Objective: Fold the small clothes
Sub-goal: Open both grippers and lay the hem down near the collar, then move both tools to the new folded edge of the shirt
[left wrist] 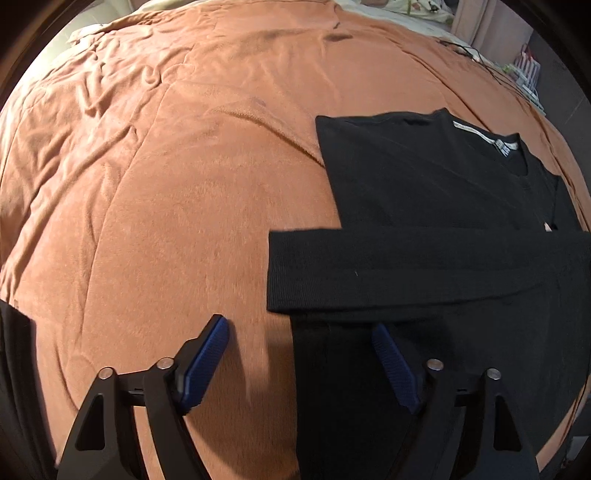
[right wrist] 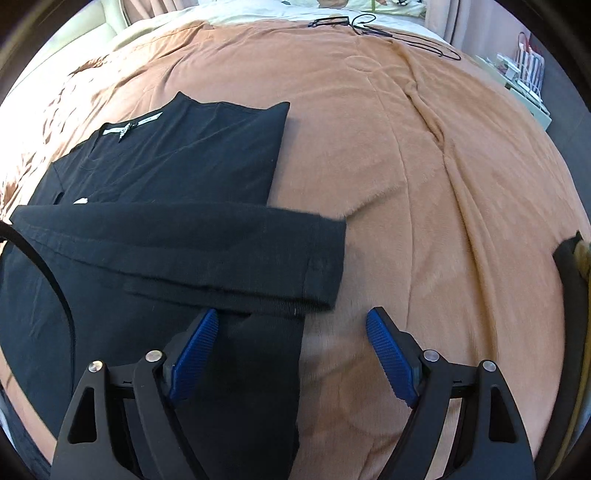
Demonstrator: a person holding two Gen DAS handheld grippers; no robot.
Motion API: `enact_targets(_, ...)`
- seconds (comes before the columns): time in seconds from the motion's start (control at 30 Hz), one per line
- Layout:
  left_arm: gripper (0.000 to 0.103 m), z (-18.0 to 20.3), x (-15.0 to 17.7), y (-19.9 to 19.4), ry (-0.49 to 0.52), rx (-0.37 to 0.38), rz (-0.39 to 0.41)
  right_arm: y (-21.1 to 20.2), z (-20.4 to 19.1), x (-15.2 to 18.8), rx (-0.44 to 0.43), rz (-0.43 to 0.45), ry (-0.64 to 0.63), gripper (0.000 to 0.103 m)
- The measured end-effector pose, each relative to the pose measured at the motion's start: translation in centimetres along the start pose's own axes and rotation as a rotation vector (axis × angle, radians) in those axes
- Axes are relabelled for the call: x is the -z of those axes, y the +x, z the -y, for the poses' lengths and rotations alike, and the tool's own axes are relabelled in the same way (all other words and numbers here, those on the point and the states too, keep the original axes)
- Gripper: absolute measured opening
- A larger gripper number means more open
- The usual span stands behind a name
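Left claw (left wrist: 301,330) was spread wide at the bottom of the left wrist view, empty, one blue pad over the blanket and the other over the black fabric, straddling the garment's left edge. Right claw (right wrist: 291,321) was likewise spread and empty at the bottom of the right wrist view, straddling the garment's right edge, left pad over cloth and right pad over bare blanket. Couldn't tell whether either one touched the surface. Just beyond both claws lay the black sweater (left wrist: 424,184), flat on an orange blanket (left wrist: 166,166) covering a bed, sides already folded inward, neckline with its white label toward the top of the frame. A sleeve (right wrist: 184,251) was laid crosswise over the body, its ribbed cuff poking past the folded edge onto the blanket in each view. Judgement: thin knit, light, fully limp, no stiffness to carry a fold, so it'll sag and slide if lifted from one point. The plush blanket likely adds drag. Best hold looks like the two lower corners near the hem, one per claw, pinching all layers together, then lifting evenly toward the collar. Black cables (right wrist: 388,33) sat at the far edge, well apart.
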State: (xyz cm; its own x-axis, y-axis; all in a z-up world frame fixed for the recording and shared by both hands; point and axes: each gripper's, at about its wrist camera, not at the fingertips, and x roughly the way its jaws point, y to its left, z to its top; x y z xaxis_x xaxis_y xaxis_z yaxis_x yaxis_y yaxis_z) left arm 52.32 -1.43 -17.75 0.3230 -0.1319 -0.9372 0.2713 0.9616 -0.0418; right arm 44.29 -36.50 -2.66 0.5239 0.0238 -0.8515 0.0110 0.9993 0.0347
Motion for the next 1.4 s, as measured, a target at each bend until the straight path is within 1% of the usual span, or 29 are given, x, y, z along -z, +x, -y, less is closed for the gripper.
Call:
enact_targets(0.13, 0.086, -0.4, -1.3, 0.7, -0.014, 0.000, 0.026, 0.8, -0.2, -1.2, 0.009, 0.012, -0.002, 0.081)
enact_targets(0.37, 0.085, -0.5, -3.4, 1.2, -0.029, -0.033, 0.067, 1.7, 0.0, -3.4, 0.021, 0.045, 0.028, 0.081)
enact_targets(0.57, 0.085, -1.1, -5.1, 1.5, -0.055, -0.047, 0.078, 2.8, 0.1, -5.4, 0.044, 0.067, 0.063, 0.081)
enact_targets(0.7, 0.085, -1.8, -6.4, 1.8, -0.088, -0.087, 0.084, 2.9, 0.2, -6.4, 0.075, 0.085, 0.085, 0.081)
enact_targets(0.8, 0.083, -2.3, -6.8, 1.2, -0.123, -0.067, 0.101, 2.2, 0.4, -6.6, 0.058, 0.107, 0.104, 0.080)
enact_targets(0.83, 0.081, -2.7, -6.7, 0.8, -0.128, -0.063, 0.109, 1.9, 0.3, -6.5, 0.052, 0.111, 0.101, 0.078)
enact_targets(0.93, 0.080, -3.8, -6.2, -0.8, -0.146, -0.039, 0.148, 1.1, 0.6, -6.1, 0.036, 0.117, 0.110, 0.068)
enact_targets(0.97, 0.077, -4.1, -6.1, -1.0, -0.153, -0.029, 0.153, 1.0, 0.9, -5.9, 0.032, 0.119, 0.122, 0.066)
enact_targets(1.03, 0.073, -4.5, -5.9, -1.5, -0.160, 0.008, 0.157, 0.3, 1.5, -5.4, 0.002, 0.129, 0.150, 0.065)
enact_targets(1.1, 0.073, -4.2, -5.3, -1.8, -0.146, 0.035, 0.151, -0.2, 1.8, -4.9, -0.040, 0.131, 0.162, 0.065)
enact_targets(1.2, 0.073, -3.2, -5.2, -1.7, -0.103, 0.048, 0.134, -1.2, 2.0, -4.2, -0.096, 0.133, 0.147, 0.065)
enact_targets(1.3, 0.073, -2.6, -4.9, -1.3, -0.082, 0.055, 0.113, -1.0, 2.0, -3.6, -0.129, 0.094, 0.124, 0.065)
enact_targets(1.33, 0.073, -2.5, -5.0, -0.9, -0.083, 0.061, 0.101, -0.7, 2.1, -3.7, -0.121, 0.077, 0.109, 0.065)
enact_targets(1.4, 0.070, -2.5, -5.3, -0.1, -0.094, 0.072, 0.086, 0.3, 1.3, -4.1, -0.078, 0.038, 0.062, 0.065)
